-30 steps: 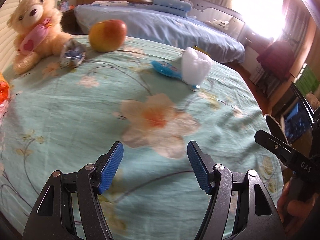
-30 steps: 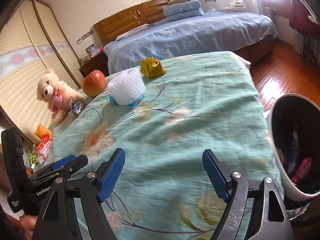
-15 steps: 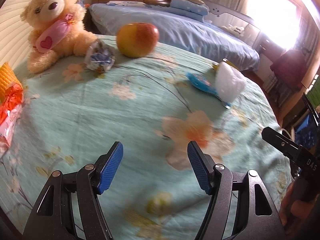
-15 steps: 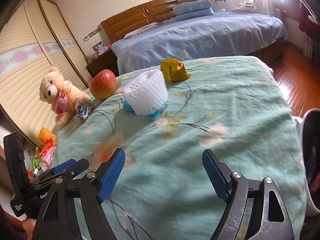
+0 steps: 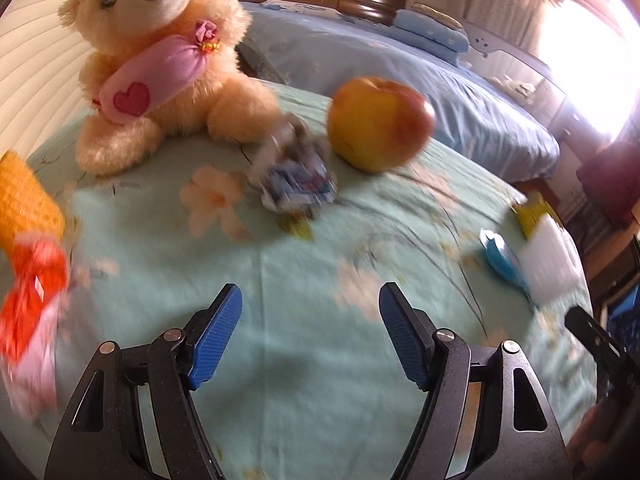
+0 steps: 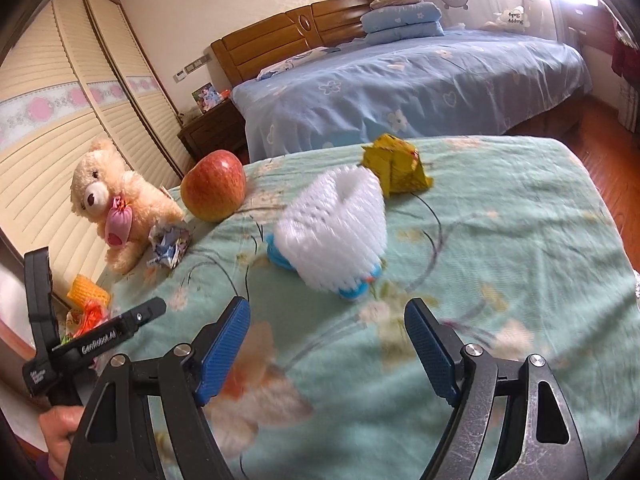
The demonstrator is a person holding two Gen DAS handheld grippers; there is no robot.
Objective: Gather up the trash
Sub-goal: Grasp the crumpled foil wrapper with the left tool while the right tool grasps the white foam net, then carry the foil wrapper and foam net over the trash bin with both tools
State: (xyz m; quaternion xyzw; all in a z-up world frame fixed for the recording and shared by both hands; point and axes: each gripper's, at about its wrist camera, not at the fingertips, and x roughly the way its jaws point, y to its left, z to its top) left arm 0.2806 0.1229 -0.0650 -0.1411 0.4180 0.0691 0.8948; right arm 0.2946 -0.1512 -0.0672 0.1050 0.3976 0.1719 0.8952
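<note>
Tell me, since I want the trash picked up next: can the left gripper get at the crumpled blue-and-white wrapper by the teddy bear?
Probably yes. The left gripper is open and empty, and the crumpled blue-and-white wrapper lies straight ahead across bare tablecloth. The teddy bear and apple flank it closely, so a clean approach matters.

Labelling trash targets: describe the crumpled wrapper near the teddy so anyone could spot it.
On the floral green tablecloth, find the teddy bear by the slatted wardrobe doors. The crumpled wrapper lies at its foot, between the bear and the apple. It alone is a scrunched white-and-blue printed ball.
</note>
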